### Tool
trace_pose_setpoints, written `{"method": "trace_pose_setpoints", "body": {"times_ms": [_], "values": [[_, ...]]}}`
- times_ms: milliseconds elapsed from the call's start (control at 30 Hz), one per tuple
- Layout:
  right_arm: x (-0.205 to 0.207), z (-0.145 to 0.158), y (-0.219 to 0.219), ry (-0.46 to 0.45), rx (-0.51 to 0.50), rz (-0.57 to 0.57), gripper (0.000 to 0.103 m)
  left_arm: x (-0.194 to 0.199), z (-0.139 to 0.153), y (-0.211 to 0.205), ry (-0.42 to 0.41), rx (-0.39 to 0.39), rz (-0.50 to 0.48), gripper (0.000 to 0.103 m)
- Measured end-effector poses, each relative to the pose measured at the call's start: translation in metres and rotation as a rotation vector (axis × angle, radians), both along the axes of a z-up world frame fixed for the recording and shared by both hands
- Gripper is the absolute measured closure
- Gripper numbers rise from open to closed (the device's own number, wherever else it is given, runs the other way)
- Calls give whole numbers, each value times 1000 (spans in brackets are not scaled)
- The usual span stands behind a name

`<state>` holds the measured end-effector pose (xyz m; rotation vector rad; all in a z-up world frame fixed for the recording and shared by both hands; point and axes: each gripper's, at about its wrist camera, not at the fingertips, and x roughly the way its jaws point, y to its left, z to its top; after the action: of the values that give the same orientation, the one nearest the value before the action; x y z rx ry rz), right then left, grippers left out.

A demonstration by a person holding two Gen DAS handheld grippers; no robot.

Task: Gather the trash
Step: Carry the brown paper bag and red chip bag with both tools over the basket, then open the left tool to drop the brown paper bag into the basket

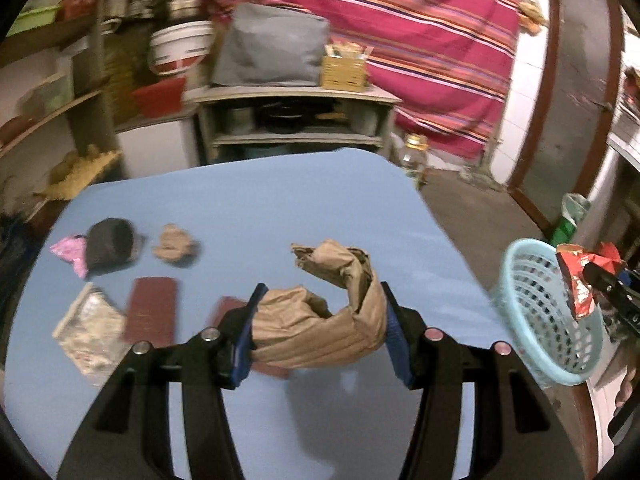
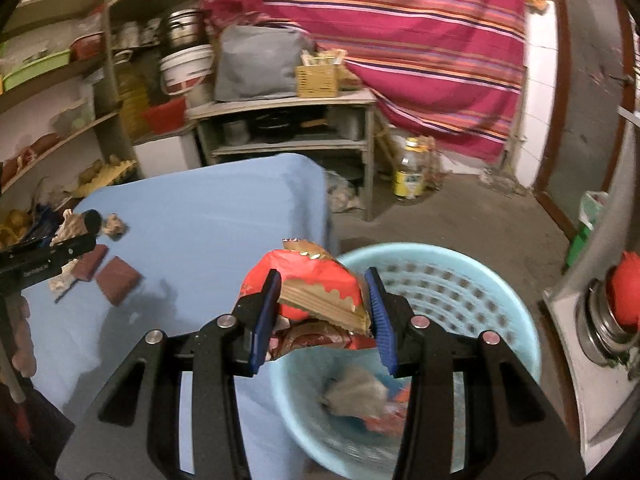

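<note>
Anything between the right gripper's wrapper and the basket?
Nothing visible. The right gripper holds the red wrapper over the near rim of the basket, whose open mouth lies just below and ahead.

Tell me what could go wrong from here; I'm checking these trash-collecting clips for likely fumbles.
The right gripper holds the red wrapper near the near rim of the blue basket, not over its middle, so a release now might drop it outside. The left gripper clamps only one end of the brown paper; the long free end may snag the rim or slip.
</note>
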<state>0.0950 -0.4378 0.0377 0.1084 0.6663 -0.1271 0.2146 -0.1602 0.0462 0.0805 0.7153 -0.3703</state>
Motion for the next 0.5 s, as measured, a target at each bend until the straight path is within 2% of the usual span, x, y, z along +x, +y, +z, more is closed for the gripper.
{"method": "trace_pose_setpoints", "body": {"times_ms": [267, 500], "values": [[-46, -15, -70, 32, 41, -138, 60, -24, -14, -112, 2, 54, -190, 49], [-60, -22, -95, 41, 66, -176, 60, -39, -29, -184, 24, 60, -308, 48]]}}
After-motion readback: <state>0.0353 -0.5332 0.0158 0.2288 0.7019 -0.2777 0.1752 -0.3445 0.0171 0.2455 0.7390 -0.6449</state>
